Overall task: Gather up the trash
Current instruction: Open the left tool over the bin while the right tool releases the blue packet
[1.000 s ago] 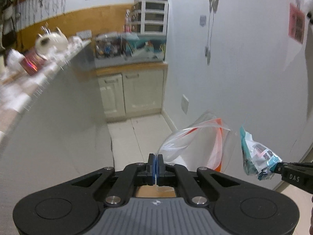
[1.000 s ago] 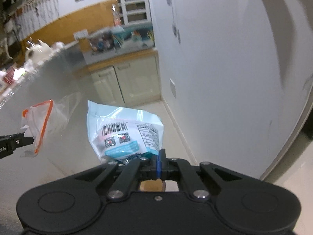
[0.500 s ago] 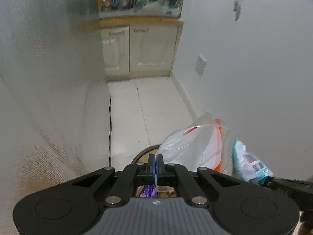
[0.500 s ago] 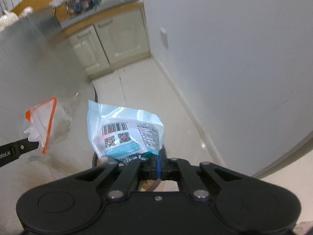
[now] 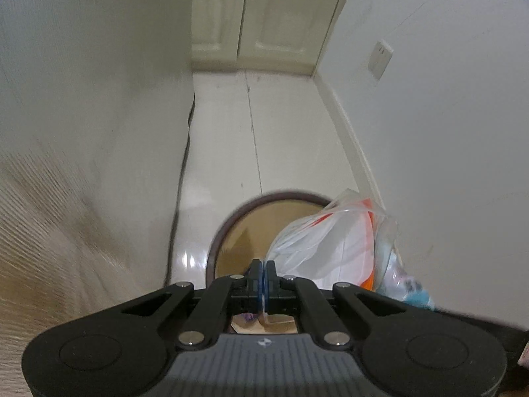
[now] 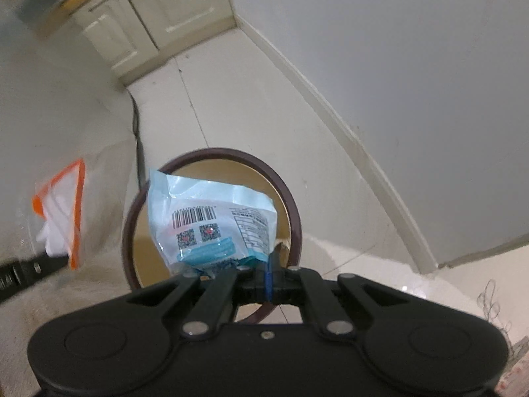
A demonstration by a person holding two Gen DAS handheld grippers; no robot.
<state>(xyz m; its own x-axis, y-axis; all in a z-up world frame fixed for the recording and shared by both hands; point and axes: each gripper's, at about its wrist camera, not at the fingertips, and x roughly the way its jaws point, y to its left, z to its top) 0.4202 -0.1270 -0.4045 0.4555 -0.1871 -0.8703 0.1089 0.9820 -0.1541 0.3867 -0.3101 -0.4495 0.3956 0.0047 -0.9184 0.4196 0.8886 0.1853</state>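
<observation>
My left gripper (image 5: 263,269) is shut on the edge of a clear plastic bag with an orange strip (image 5: 334,248). It hangs over a round bin with a dark brown rim (image 5: 281,197) and tan inside. In the right wrist view my right gripper (image 6: 269,276) is shut on a light blue snack packet (image 6: 211,221) with a barcode, held above the same bin (image 6: 231,155). The clear bag (image 6: 62,211) and the left gripper's finger (image 6: 29,269) show at that view's left. The blue packet (image 5: 406,284) peeks behind the bag in the left wrist view.
A white wall (image 5: 446,132) with a socket (image 5: 380,56) runs along the right. A pale counter side (image 5: 82,115) rises at the left, with a dark cable (image 5: 185,152) at its foot. Cream cabinets (image 5: 258,20) close the far end of the tiled floor (image 5: 281,132).
Both grippers have dropped and tipped downward from counter height toward the floor, still holding the bag and the packet. The brown-rimmed bin has come into view beneath them.
</observation>
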